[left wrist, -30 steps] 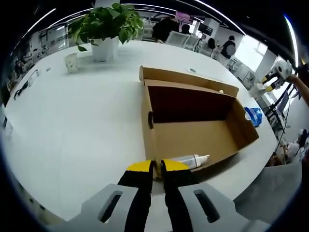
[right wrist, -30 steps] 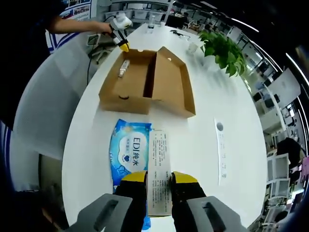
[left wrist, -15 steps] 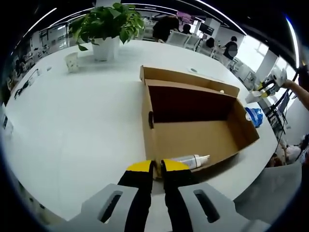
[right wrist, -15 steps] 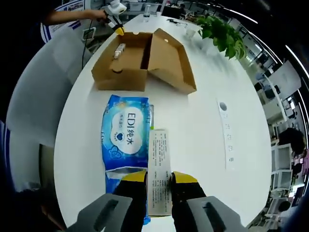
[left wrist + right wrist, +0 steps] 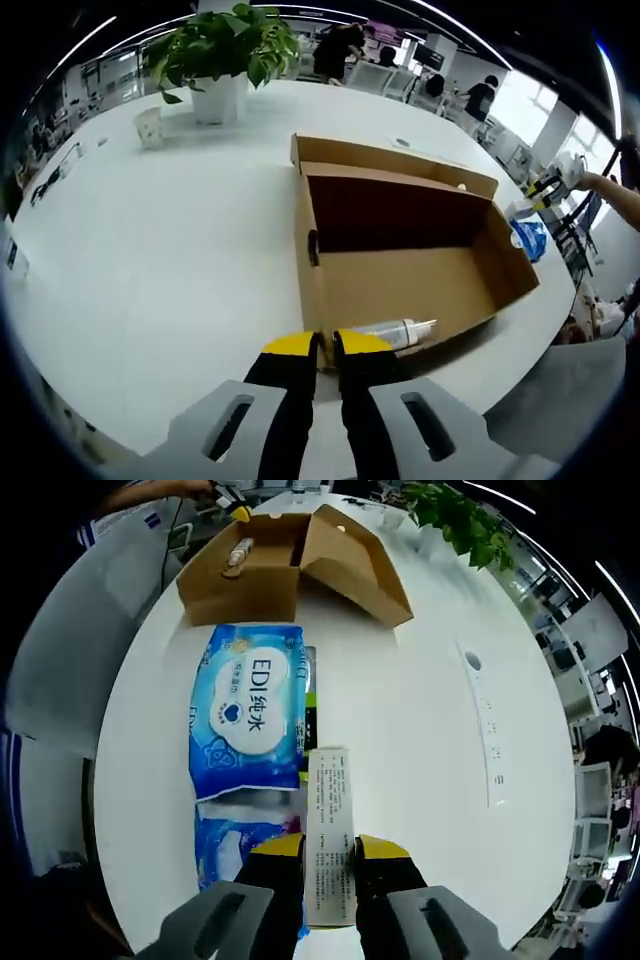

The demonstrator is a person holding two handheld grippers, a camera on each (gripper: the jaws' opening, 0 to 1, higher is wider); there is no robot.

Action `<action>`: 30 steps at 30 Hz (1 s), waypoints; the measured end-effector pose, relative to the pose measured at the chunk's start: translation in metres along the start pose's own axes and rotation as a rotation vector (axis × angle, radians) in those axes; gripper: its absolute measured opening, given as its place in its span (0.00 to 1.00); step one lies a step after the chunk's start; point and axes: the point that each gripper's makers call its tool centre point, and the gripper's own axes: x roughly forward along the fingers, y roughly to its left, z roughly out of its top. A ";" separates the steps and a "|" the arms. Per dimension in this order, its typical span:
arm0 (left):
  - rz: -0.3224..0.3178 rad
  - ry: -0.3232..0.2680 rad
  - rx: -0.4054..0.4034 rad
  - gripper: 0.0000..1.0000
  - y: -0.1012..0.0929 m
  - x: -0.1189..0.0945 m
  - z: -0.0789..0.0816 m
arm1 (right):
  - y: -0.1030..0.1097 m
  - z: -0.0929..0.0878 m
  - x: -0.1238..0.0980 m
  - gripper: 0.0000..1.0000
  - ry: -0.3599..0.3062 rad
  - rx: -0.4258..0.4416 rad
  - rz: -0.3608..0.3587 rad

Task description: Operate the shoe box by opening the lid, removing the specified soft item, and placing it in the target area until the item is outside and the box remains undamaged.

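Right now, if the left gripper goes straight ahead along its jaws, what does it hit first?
Likely the box: the left gripper sits shut at its near corner wall. The bottle lies just inside, right of that line. Depth is unclear, so it may already be touching.

The left gripper [image 5: 325, 345] has two black jaws with yellow tips. Behind the jaws there is a light grey body, and on each side of it an oblong slot is cut. The right gripper [image 5: 328, 848] looks the same: black jaws, yellow tips, grey body with two slanted slots. In the left gripper view the right gripper appears far away, white-grey with a yellow tip.
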 end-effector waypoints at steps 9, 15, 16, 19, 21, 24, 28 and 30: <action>0.009 0.002 0.000 0.05 0.001 0.001 0.001 | 0.003 -0.025 0.009 0.15 0.041 0.004 0.005; 0.016 0.010 0.006 0.05 0.000 0.001 0.001 | 0.005 -0.037 0.012 0.15 0.078 -0.020 0.005; 0.017 0.011 0.006 0.05 0.000 0.001 0.001 | 0.005 -0.039 0.012 0.15 0.083 -0.022 0.006; 0.019 0.011 0.008 0.05 0.000 0.001 0.001 | 0.005 -0.044 0.013 0.15 0.092 -0.026 0.001; 0.020 0.012 0.011 0.05 0.000 0.001 0.001 | 0.005 -0.044 0.013 0.15 0.091 -0.030 -0.002; 0.021 0.013 0.012 0.05 0.000 0.001 0.001 | 0.005 -0.046 0.012 0.15 0.102 -0.040 -0.003; 0.024 0.014 0.019 0.05 0.000 0.001 0.001 | 0.005 -0.047 0.012 0.15 0.106 -0.035 -0.008; 0.025 0.018 0.025 0.06 0.000 0.001 0.001 | 0.005 -0.047 0.012 0.15 0.112 -0.036 -0.010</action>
